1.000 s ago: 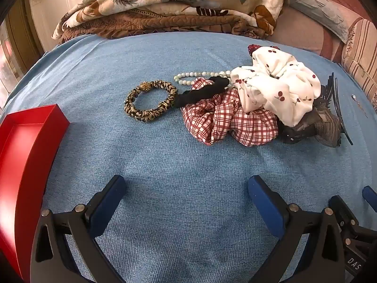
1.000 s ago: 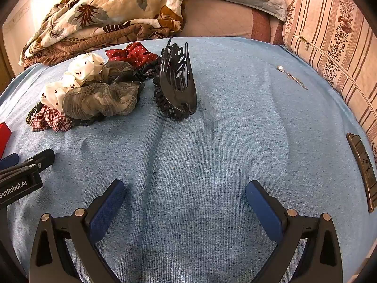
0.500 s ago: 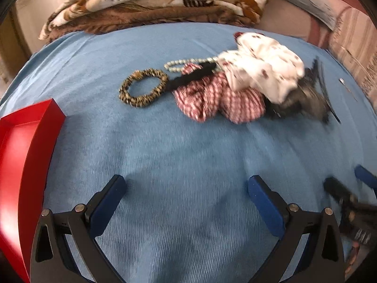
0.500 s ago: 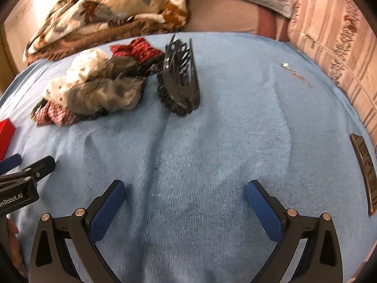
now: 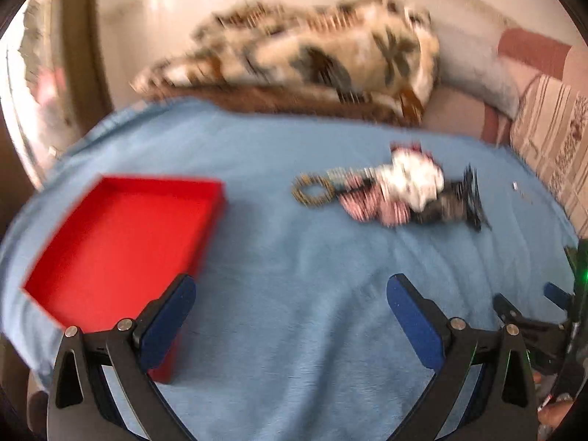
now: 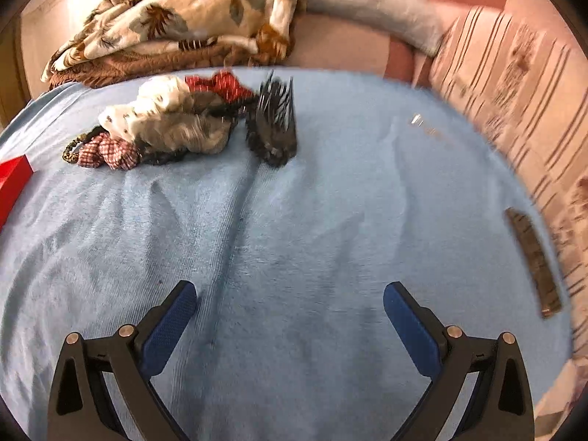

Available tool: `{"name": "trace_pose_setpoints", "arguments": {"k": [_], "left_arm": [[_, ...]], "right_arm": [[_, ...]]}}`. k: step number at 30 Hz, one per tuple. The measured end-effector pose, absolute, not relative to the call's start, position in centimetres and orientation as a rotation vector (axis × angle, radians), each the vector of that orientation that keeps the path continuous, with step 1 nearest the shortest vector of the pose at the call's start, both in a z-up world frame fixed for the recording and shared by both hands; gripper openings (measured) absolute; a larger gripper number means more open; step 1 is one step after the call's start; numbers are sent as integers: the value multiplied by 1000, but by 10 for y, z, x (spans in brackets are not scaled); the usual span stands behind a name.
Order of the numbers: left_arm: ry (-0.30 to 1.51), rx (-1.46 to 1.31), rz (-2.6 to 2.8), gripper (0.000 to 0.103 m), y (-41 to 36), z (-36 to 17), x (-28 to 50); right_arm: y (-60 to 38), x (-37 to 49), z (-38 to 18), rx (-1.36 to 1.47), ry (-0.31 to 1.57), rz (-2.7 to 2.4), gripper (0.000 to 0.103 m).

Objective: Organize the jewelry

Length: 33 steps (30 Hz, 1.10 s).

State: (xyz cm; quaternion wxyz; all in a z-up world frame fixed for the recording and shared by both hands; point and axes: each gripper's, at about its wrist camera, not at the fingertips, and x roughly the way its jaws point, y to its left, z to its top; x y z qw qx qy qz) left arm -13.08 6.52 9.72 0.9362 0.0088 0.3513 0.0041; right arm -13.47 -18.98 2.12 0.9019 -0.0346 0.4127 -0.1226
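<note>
A pile of hair accessories lies on the blue cloth (image 5: 294,257): a leopard-print band (image 5: 312,193), a red plaid scrunchie (image 5: 371,205), a white cherry-print scrunchie (image 5: 415,180) and a black claw clip (image 5: 472,198). The right wrist view shows the same pile, with the claw clip (image 6: 273,128) at its right and the white scrunchie (image 6: 161,117) on top. An empty red tray (image 5: 121,242) sits at the left. My left gripper (image 5: 292,305) is open over bare cloth near the tray's corner. My right gripper (image 6: 290,308) is open too, well short of the pile.
A folded floral blanket (image 5: 312,58) and pillows (image 6: 514,73) line the far edge. A small silver pin (image 6: 417,120) and a dark flat hair clip (image 6: 533,257) lie on the cloth at the right. The right gripper (image 5: 529,327) shows at the left view's right edge.
Both grippers have pulled back and up from the pile, which looks smaller now. The left view has swung so the whole red tray shows. Both stay open and hold nothing.
</note>
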Motion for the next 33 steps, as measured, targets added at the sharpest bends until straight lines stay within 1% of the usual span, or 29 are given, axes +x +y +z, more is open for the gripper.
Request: {"name": "trace_pose_setpoints", "arguments": {"k": [4,8,10,14,17,21,25,30,33], "left_arm": [[570,-6,65,103,79,131,-158],[468,-22,77,103,85,160,-177],[427,-29,45,103,85,171,-189],[340,9,41,103,79,190,-213],[296,32,35,103,77,204,-228],[332,31,22,103,79,217,-234],[323,74,52,103,79,224,-235],[361,84,57,103,81,221,-224],[385,76,43,103,80,216,-213]], "right_arm": [[-190,-165,59,-51,704,-289,103],[-183,-216,110,-51,430,-385,103],[-176,-229,125,-68,343,-402,103],[-172,-227,146,-46,388,-354,103],[-172,-237,160,-7,336,-352,103],[-166,-247,187,-39,249,-371,103],[-165,-236,202,-51,250,-331,103],[-152,-225,205,-82,190,-310,103],[-144,-205,196,-130,245,-275,103]]}}
